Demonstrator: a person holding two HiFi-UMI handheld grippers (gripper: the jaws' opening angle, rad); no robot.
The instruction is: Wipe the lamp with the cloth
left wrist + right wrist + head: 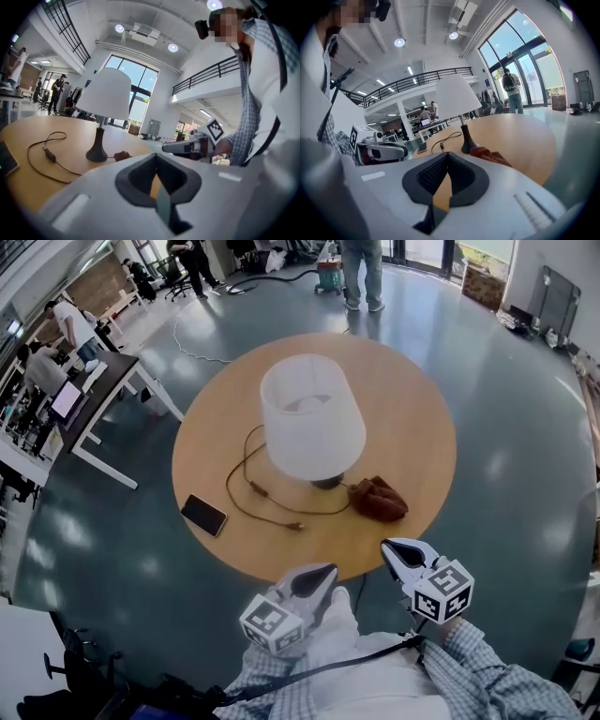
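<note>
Scanning from the left of the table lamp (312,418): dark smartphone (203,515) parked flat near the rim of the round wooden table (412,409), well apart from the lamp base and so out of the way of any wiping.

Next toward the lamp, power cord (246,486) looping loose over the wood from the lamp base, plug end lying free on the tabletop. Probably left slack to allow turning the lamp, yet worth watching as a snag.

Nearer than the lamp and off the table's near edge, left gripper (314,579) held low against the body, claw clenched on nothing. Reads as a ready pose, with the approach barely under way.

At centre, the lamp itself, upright on its dark base under a white shade, nothing touching it; wiping not yet begun.

Just right of the lamp base, brown cloth (379,499) bunched in a heap, actual contact with the base hard to tell. Sits within easy reach of the right side, so likely meant for that claw.

Farthest right of the lamp, right gripper (401,555), likewise clenched and empty, aimed over the table edge toward the cloth. Needs to release before any pickup.
</note>
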